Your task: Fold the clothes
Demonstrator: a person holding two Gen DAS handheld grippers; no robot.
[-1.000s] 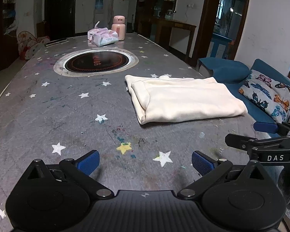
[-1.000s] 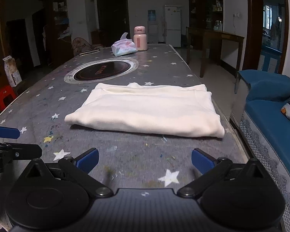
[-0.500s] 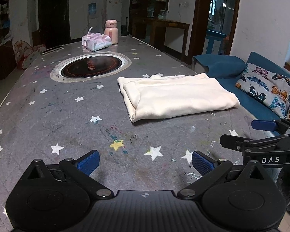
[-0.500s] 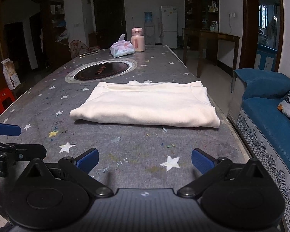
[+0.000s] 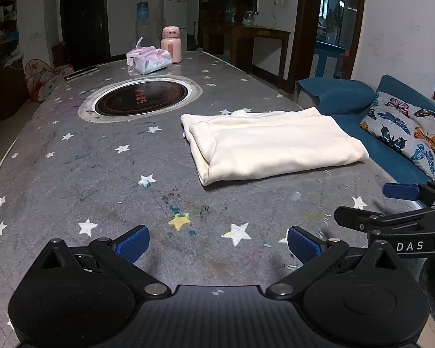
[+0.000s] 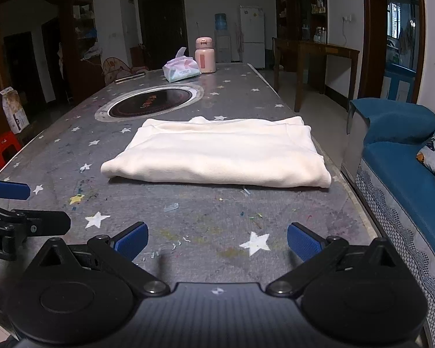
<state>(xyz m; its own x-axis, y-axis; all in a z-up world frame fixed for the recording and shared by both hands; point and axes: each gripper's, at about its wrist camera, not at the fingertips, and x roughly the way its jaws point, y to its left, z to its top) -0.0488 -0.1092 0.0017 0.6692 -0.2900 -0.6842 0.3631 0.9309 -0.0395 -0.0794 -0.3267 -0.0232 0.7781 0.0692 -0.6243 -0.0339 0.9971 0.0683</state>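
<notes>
Both grippers have edged back toward the garment since half a second ago, after pulling away in the half second before that; the garment itself has not moved. Left gripper (image 5: 218, 242) hovers over the near edge of the tabletop (image 5: 72, 179), its blue pads (image 5: 133, 242) spread wide with nothing between them. Right gripper (image 6: 217, 240) hovers likewise over the near edge, toward the right corner, jaws spread and empty. Each shows in the other's view: the right gripper (image 5: 403, 217) at the right border of the left wrist view, the left gripper (image 6: 17, 217) at the left border of the right wrist view, the two side by side and apart.

Beyond them, well apart from both, the cream garment (image 6: 220, 152) lies folded flat into a rectangle on the right half of the tabletop, its right end close to the right edge, its folded side toward the grippers. Past it, a round cooktop (image 5: 140, 98) is set into the middle of the tabletop. At the far edge a tissue pack (image 5: 149, 59) lies just beside a pink bottle (image 5: 171, 45), which stands upright. A blue sofa (image 6: 406, 162) with a butterfly cushion (image 5: 406, 127) runs along the right edge.
</notes>
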